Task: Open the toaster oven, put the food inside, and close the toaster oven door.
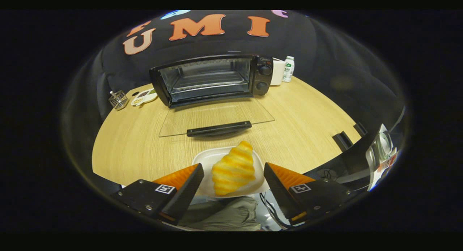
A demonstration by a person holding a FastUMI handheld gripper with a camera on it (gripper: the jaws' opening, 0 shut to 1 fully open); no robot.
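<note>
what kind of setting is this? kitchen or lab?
Likely a staged recording booth, not a real kitchen: black cloth wall behind a wooden table, with an open toaster oven and a croissant on a plate. The gripper is open around the croissant.

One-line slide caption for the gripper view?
Open gripper straddles the croissant on its plate; toaster oven beyond, door down.

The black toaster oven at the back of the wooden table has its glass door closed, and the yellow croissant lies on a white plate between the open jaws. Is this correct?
Not quite. The gripper view shows the black toaster oven with its glass door open, folded down flat over the wooden table. The rest holds: the yellow croissant lies on the white plate, between the gripper's open jaws.
</note>
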